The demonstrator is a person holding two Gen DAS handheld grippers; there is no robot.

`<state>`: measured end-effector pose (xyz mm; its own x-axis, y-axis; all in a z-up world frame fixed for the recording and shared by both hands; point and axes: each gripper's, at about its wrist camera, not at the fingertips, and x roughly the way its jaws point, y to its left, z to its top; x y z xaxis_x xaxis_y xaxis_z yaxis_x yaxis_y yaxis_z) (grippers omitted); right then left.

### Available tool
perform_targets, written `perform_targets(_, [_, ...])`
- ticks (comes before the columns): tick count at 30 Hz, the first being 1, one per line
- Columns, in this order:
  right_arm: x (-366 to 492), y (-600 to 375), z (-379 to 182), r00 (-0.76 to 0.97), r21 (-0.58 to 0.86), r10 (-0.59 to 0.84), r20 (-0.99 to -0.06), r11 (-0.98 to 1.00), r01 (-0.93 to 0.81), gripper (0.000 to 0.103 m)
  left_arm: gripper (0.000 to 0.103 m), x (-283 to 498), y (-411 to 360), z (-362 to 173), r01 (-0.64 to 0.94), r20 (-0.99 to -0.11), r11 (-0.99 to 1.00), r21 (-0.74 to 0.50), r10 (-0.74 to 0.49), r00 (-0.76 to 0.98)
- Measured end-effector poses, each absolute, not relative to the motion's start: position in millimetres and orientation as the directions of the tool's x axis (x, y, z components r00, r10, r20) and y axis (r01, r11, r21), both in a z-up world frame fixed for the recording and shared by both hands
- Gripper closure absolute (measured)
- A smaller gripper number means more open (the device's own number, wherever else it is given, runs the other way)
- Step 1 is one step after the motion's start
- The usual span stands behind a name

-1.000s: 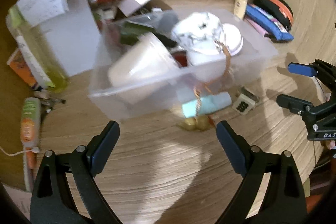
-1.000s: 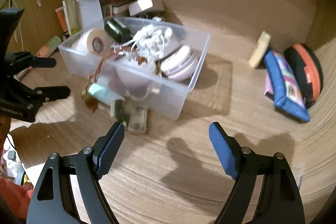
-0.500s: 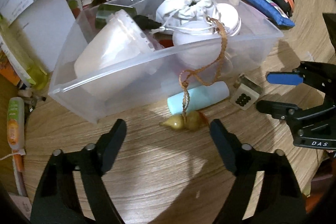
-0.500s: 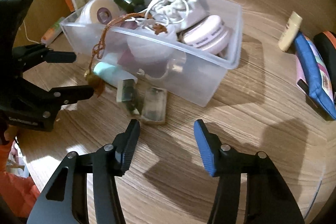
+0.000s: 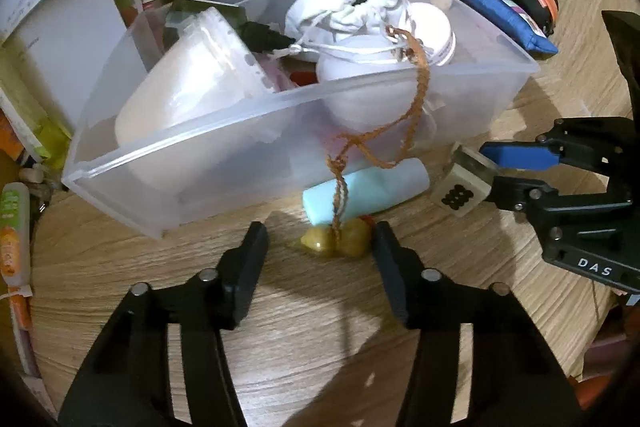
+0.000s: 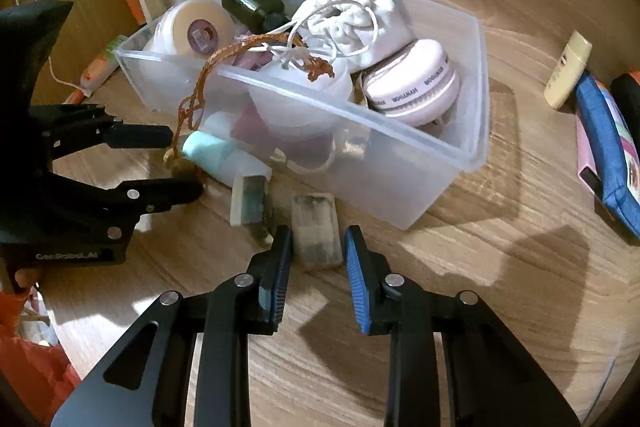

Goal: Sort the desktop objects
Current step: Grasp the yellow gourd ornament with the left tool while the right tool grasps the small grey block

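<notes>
Left gripper [image 5: 320, 247]: closer in than a second ago, narrowed but spread, flanking gourd pendant [image 5: 334, 242] on desk [image 5: 280, 367] just near of clear bin [image 5: 192, 155]; braided cord [image 5: 416, 99] draped over bin rim.

Right gripper [image 6: 316, 259]: also advanced, narrowed around small stamp block [image 6: 316, 233], contact uncertain, not yet pinched.

Teal tube [image 5: 368, 189]: against bin wall.

Reading: two pickups imminent, nothing lifted.

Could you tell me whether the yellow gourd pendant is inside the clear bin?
No, the gourd pendant lies on the table outside the bin, with only its cord draped over the rim.
</notes>
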<state>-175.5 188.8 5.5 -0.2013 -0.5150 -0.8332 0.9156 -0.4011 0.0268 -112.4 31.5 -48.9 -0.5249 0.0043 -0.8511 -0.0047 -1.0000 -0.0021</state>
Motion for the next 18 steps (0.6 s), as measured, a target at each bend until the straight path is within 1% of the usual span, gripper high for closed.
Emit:
perform_targets(2, [-173.6,185.0,5.4,-0.207,0.023,-0.518,-0.830,-0.402,0.915,0.078,0.060,-112.7,31.7,-48.3,0.000,-0.849,-1.000,-0.003,0.003,-0.528])
perform_targets(3, [-178.1,180.8,5.0,-0.208,0.021,-0.519,-0.829,-0.400,0.916,0.081,0.060,-112.1,31.7,-48.2,0.002,-0.849,-1.000,-0.005,0.003,-0.528])
perform_targets(10, [-180.0,183.1,10.4,-0.190,0.056,-0.542,-0.819,-0.404,0.913,0.081,0.061,-100.4,30.2,-39.3,0.019,-0.837,-1.000,-0.012,0.000,-0.548])
perform_targets(18, [-179.6,207.9,37.6,-0.209,0.093,-0.612,-0.763,-0.424,0.901,0.081,0.061,-85.1,29.8,-9.3,0.007,-0.790,-0.999,-0.032,0.021,-0.612])
